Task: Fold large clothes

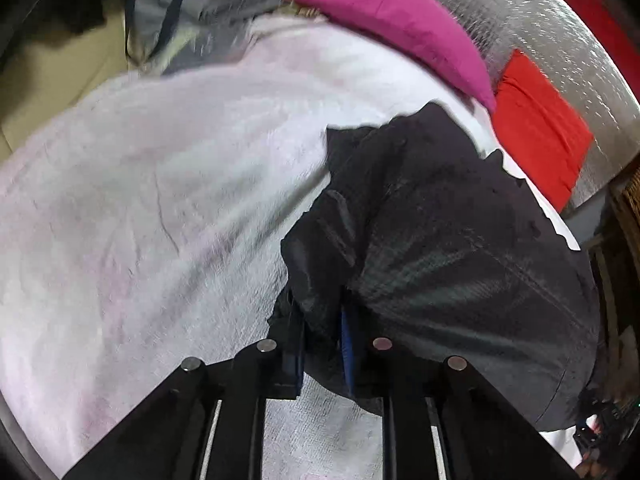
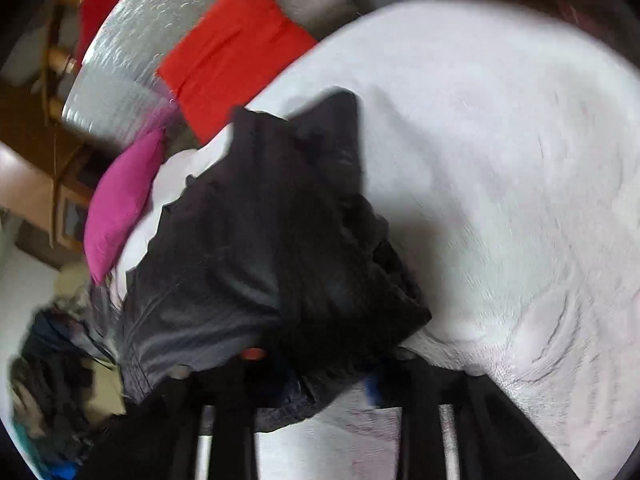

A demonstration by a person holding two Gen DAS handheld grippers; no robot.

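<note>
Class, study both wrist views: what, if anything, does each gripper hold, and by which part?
Both hold the same black garment: the left gripper pinches a bunched edge at its near end; the right gripper has another near edge between its fingers.

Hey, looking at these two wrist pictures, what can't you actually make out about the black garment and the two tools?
- Left wrist view: the black garment drapes over the left tool, hiding its fingertips.
- Right wrist view: the cloth covers the right tool; blur hides whether its pads press.
- Both views: folds and blur hide what kind of garment it is.
- Left wrist view: the grey clothes pile is cut off by the top edge.
</note>
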